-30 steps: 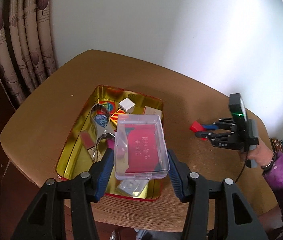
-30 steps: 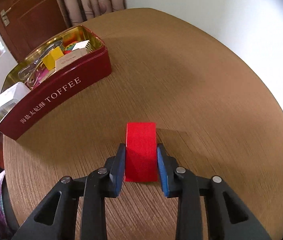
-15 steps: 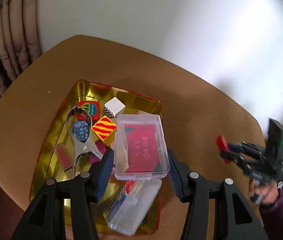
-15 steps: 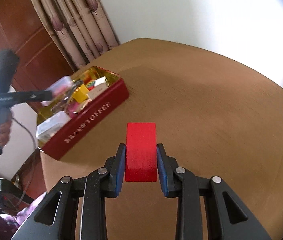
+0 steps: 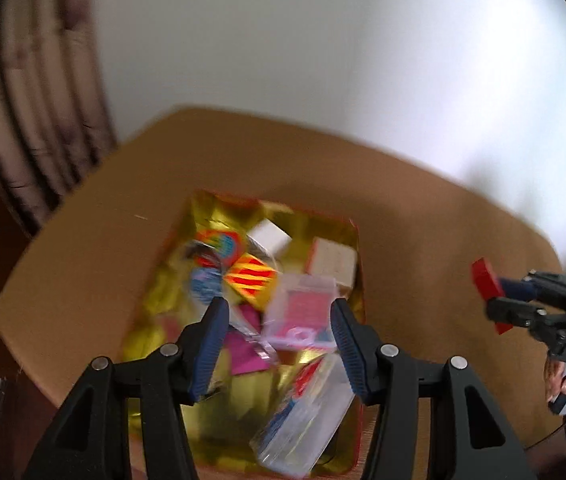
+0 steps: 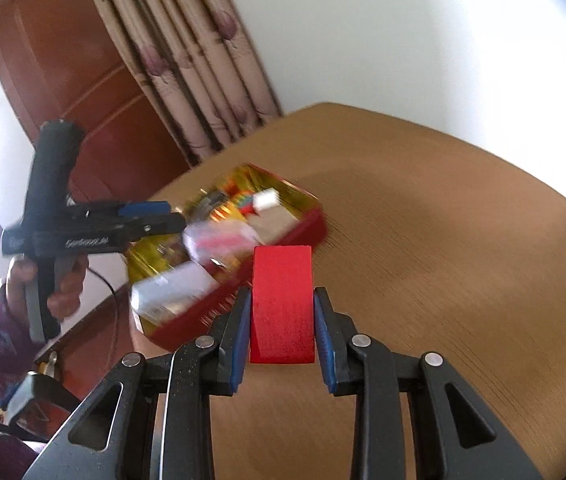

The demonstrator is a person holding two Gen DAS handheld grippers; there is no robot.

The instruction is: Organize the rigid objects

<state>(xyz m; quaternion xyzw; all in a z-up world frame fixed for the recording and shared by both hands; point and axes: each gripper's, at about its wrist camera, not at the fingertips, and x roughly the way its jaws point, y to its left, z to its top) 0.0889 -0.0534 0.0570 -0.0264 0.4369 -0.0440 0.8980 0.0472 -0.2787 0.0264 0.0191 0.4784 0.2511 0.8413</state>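
Observation:
My left gripper (image 5: 279, 316) is open above the gold-lined red tin (image 5: 355, 248). A clear plastic box with a red card (image 5: 303, 312) is loose between its fingers, tilted, over the tin; the view is blurred. My right gripper (image 6: 282, 312) is shut on a red block (image 6: 282, 300) and holds it in the air above the table, just right of the tin (image 6: 303, 228). The left wrist view shows the right gripper (image 5: 495, 292) and the block (image 5: 487, 280) to the tin's right. The right wrist view shows the left gripper (image 6: 163, 216) and the clear box (image 6: 219, 240) over the tin.
The tin holds several small items: a striped yellow cube (image 5: 249, 278), a white cube (image 5: 269, 236), a beige box (image 5: 331, 260), a second clear case (image 5: 303, 416). The round wooden table (image 6: 443, 248) stands by a curtain (image 6: 187, 60) and a brown door (image 6: 63, 60).
My left gripper has opened and the clear box has dropped out of its grip toward the tin. My right gripper has lifted the red block off the table and moved toward the tin.

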